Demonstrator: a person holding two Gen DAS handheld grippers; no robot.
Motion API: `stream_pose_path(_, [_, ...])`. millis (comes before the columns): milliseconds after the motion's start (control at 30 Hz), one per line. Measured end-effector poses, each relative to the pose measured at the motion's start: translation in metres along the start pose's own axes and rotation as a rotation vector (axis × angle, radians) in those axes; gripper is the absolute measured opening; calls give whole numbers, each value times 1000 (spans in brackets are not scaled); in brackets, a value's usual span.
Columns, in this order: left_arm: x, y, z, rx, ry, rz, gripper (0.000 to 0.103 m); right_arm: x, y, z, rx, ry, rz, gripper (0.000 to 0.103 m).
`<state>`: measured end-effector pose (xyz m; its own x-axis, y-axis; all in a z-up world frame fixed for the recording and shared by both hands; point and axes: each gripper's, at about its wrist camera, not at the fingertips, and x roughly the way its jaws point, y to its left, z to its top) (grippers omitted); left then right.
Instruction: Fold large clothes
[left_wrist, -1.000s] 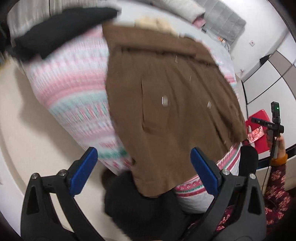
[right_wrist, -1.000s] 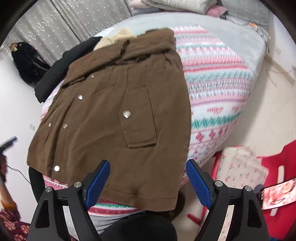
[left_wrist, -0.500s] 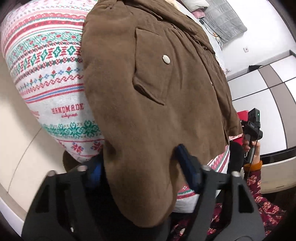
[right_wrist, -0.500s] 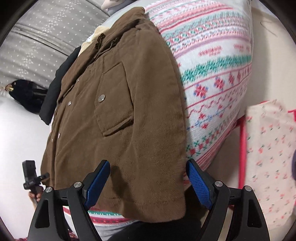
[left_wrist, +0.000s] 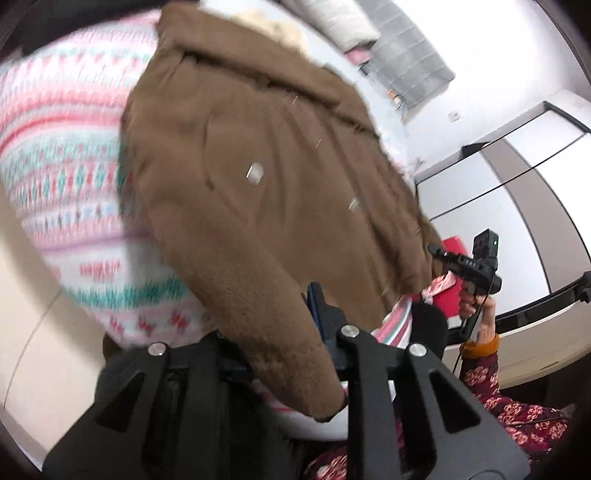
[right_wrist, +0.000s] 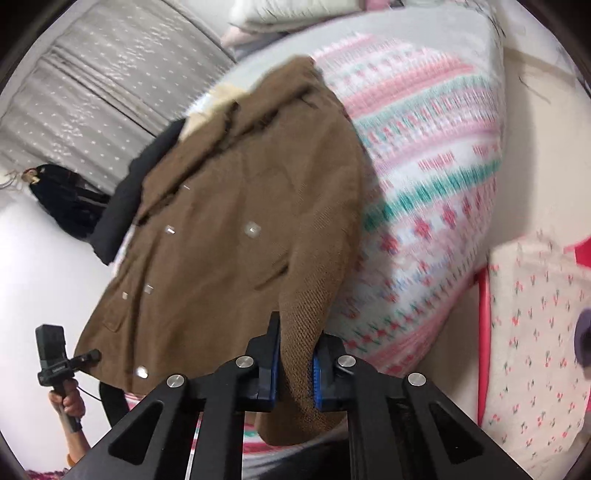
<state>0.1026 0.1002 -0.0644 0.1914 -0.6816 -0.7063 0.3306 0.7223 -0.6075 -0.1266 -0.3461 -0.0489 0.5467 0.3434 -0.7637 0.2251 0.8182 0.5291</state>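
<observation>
Jacket (right_wrist: 236, 236), brown with silver snaps, lies front-up on a bed under a pink, white and green patterned blanket (right_wrist: 436, 192), its lower hem hanging over the near edge. Beside its collar sits a dark garment (right_wrist: 125, 206) (black, bunched up). Both bottom corners are caught: the right gripper (right_wrist: 293, 365) has its blue pads closing on one hem corner, fabric bulging between them, while the left gripper (left_wrist: 284, 332) is closing on the other corner, one finger hidden beneath the cloth. A hand (left_wrist: 476, 314) grasps the right gripper's handle.
</observation>
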Motion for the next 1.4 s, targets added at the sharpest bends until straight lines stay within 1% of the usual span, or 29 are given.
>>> stream_pose_path(100, [-13,-8,22,11,-82,-30,21,-12,17,13,-32,-58,14,11])
stream_pose_path(267, [-34,-11,70,-13,-231,-75,21,-26,51,55,-74,-175,38,11])
stream_pose_path(333, [-38,-11,92,-22,-283,-63,21,-28,57,76,-68,-221,59,11])
stream_pose_path(400, [-39,-11,116,-30,-328,-35,21,-26,60,98,-40,-273,88,10])
stream_pose_path(500, [-38,-7,150,-48,-369,-8,21,-19,63,125,-12,-326,108,10])
stream_pose_path(567, [-35,1,169,-65,-378,0,21,-9,63,147,6,-346,109,10])
stream_pose_path(700, [-21,16,212,-97,-394,47,20,9,56,190,33,-367,87,10])
stream_pose_path(800, [-9,33,242,-129,-405,80,21,27,46,224,57,-384,60,10])
stream_pose_path(867, [1,45,260,-154,-402,97,21,42,34,245,84,-377,46,10])
stream_pose_path(967, [24,66,285,-190,-388,156,23,72,17,276,117,-357,6,10])
stream_pose_path(1033, [44,80,299,-204,-354,186,28,92,6,290,136,-343,0,11])
stream_pose_path(1067, [56,87,305,-211,-325,211,29,107,-2,299,154,-326,2,12])
stream_pose_path(1133, [81,101,313,-224,-247,254,29,132,-12,310,183,-281,-21,17])
stream_pose_path(1167, [90,106,314,-234,-214,285,29,146,-17,313,199,-254,-39,19])
stream_pose_path(1200, [95,110,314,-242,-193,295,29,156,-20,315,210,-232,-54,22])
stream_pose_path(1233, [94,111,313,-246,-187,280,29,162,-23,315,215,-221,-67,23])
stream_pose_path(1267, [89,110,311,-243,-193,256,32,166,-25,315,218,-216,-69,24])
stream_pose_path(1300, [84,108,308,-232,-199,227,36,166,-27,314,215,-218,-57,26])
stream_pose_path(1333, [77,103,306,-210,-201,201,38,164,-27,313,210,-221,-41,33])
stream_pose_path(1367, [71,98,303,-190,-201,189,44,159,-27,312,198,-225,-14,38])
stream_pose_path(1400, [65,93,300,-167,-204,184,51,153,-26,310,184,-231,8,47])
